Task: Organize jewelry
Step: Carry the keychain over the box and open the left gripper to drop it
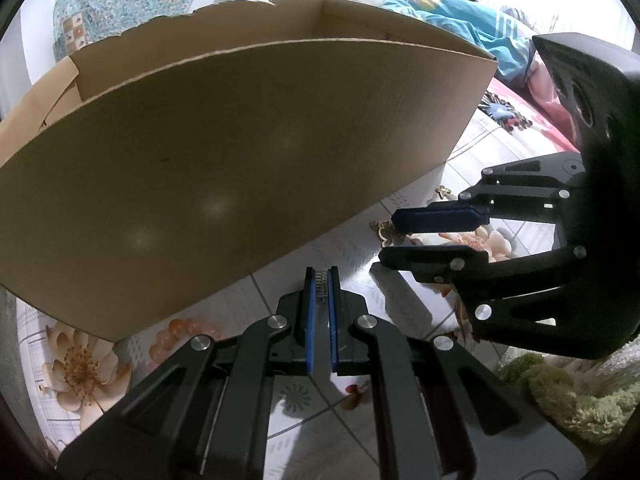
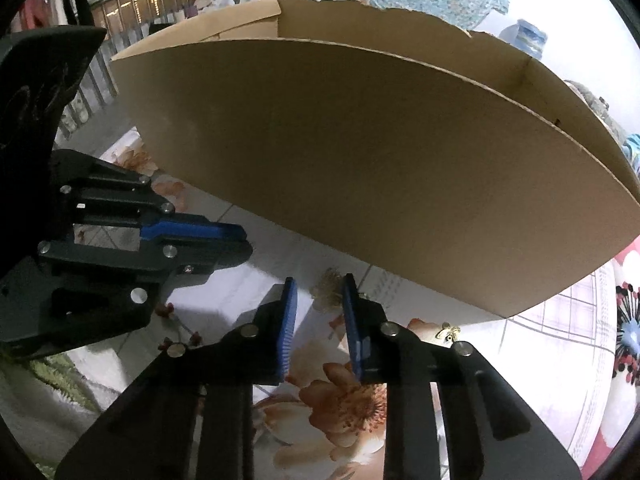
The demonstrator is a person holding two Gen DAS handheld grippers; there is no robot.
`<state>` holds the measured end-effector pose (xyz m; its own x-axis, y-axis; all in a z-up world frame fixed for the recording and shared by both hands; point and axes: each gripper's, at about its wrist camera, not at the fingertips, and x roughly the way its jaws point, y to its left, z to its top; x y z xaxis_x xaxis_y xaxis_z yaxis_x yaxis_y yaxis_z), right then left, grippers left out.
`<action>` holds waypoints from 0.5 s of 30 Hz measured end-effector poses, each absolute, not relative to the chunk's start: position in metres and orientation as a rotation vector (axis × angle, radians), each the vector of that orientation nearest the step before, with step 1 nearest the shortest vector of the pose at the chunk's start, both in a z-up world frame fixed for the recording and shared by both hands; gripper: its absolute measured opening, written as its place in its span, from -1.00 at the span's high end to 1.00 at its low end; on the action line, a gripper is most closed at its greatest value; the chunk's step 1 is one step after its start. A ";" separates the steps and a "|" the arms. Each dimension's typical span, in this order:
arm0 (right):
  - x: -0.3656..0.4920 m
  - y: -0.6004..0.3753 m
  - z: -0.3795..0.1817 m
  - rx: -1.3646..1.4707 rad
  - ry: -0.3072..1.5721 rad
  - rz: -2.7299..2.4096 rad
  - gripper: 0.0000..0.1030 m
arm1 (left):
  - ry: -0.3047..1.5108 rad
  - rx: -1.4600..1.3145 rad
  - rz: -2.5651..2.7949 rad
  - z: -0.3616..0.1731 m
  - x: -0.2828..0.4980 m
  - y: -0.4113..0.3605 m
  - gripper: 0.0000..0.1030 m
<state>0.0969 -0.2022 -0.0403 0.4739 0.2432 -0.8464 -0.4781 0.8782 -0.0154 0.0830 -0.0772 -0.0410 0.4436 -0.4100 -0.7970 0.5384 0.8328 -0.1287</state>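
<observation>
Left wrist view: left gripper (image 1: 321, 280) has its fingers nearly closed, pinching a small silvery ribbed piece of jewelry (image 1: 320, 285) at the tips, right in front of the cardboard box's (image 1: 240, 152) near wall. The right gripper (image 1: 394, 240) sits just right of it, also in front of the box, fingers narrowed around a gold ornament (image 1: 383, 233) lying on the floral sheet (image 1: 80, 360). In the right wrist view that gripper (image 2: 320, 300) shows a gap between the blue pads with the gold piece (image 2: 326, 294) in between; I can't tell if the pads press on it yet, so I call it not gripped. One more small gold piece (image 2: 448, 332) lies on the sheet at the box's near right corner. The inside of the box is hidden by its wall, so I can't tell what's already in there. My read: early to mid task. One item in hand and ready to go over the wall, one being picked, at least one loose piece left outside the box.
</observation>
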 end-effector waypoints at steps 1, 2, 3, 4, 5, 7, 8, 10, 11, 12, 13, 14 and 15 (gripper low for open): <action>0.097 -0.202 -0.040 -0.266 0.986 0.447 0.65 | 0.943 0.150 -0.592 -0.041 0.083 -0.077 0.90; 0.095 -0.199 -0.041 -0.268 0.988 0.445 0.67 | 0.943 0.147 -0.593 -0.041 0.084 -0.076 0.90; 0.094 -0.199 -0.041 -0.268 0.991 0.445 0.69 | 0.942 0.145 -0.593 -0.041 0.083 -0.075 0.90; 0.093 -0.198 -0.041 -0.270 0.993 0.444 0.73 | 0.942 0.144 -0.593 -0.041 0.084 -0.075 0.90; 0.092 -0.198 -0.041 -0.271 0.995 0.444 0.73 | 0.942 0.143 -0.593 -0.041 0.084 -0.075 0.90; 0.091 -0.198 -0.040 -0.273 1.001 0.444 0.73 | 0.941 0.143 -0.593 -0.041 0.083 -0.075 0.90; 0.093 -0.198 -0.039 -0.273 1.003 0.444 0.73 | 0.942 0.143 -0.593 -0.041 0.084 -0.075 0.90; 0.091 -0.199 -0.038 -0.273 1.007 0.446 0.73 | 0.942 0.143 -0.593 -0.041 0.084 -0.075 0.90; 0.090 -0.200 -0.037 -0.271 1.006 0.447 0.73 | 0.942 0.143 -0.593 -0.041 0.084 -0.075 0.90; 0.089 -0.201 -0.036 -0.268 1.005 0.448 0.73 | 0.942 0.143 -0.594 -0.041 0.084 -0.075 0.90; 0.088 -0.201 -0.035 -0.267 1.005 0.449 0.73 | 0.942 0.143 -0.594 -0.041 0.084 -0.075 0.90; 0.086 -0.202 -0.034 -0.267 1.003 0.448 0.73 | 0.942 0.142 -0.593 -0.041 0.084 -0.075 0.90; 0.086 -0.202 -0.032 -0.266 1.000 0.447 0.73 | 0.941 0.142 -0.594 -0.041 0.084 -0.074 0.90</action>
